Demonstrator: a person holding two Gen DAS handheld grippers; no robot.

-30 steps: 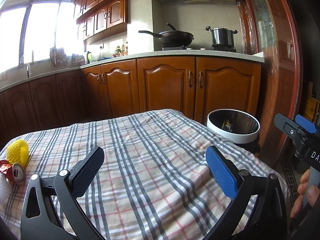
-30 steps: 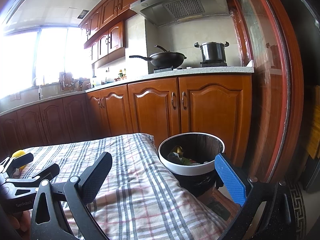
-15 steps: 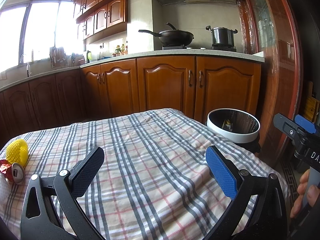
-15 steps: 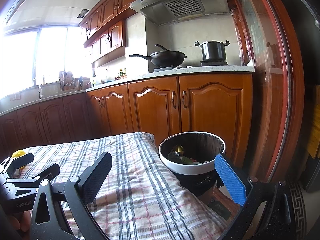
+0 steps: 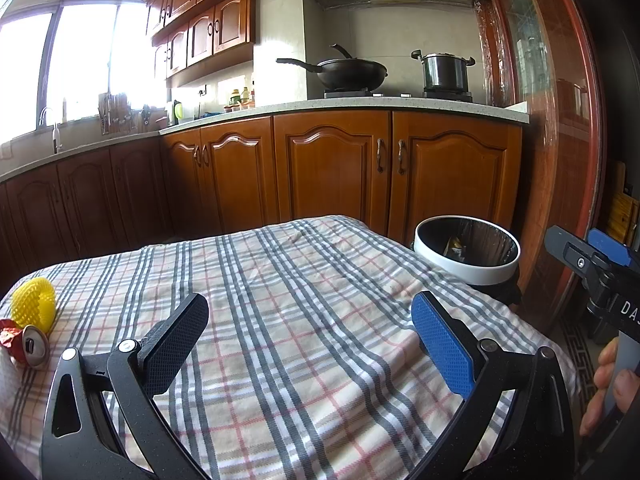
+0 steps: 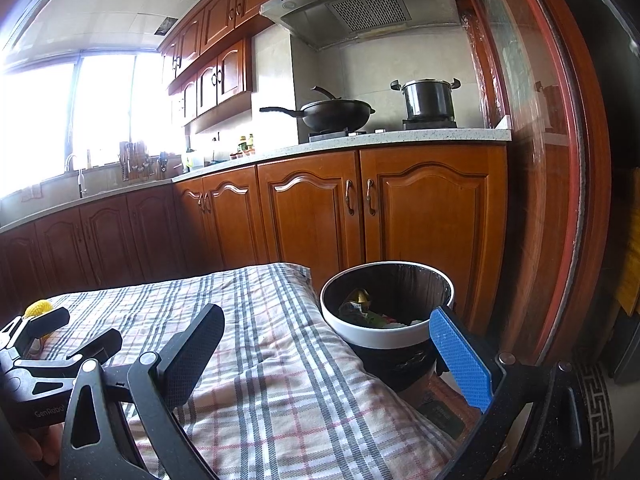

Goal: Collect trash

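At lower left of the left wrist view, the crushed red drink can (image 5: 27, 345) and yellow mesh ball (image 5: 33, 306) are lying unmoved on the plaid tablecloth (image 5: 304, 300). Both the left gripper (image 5: 310, 326) and right gripper (image 6: 326, 350) are idling unchanged, jaws spread and empty; the white-rimmed black bin (image 6: 386, 330) is awaiting them.

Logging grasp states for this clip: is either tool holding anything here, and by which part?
Nothing is held. The left tool and right tool are both open, with only tablecloth between their fingers.

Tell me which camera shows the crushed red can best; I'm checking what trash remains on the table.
The left wrist view: the crushed red can lies in plain sight at the tablecloth's left edge, beside the yellow mesh ball. In the right wrist view the left gripper hides it.
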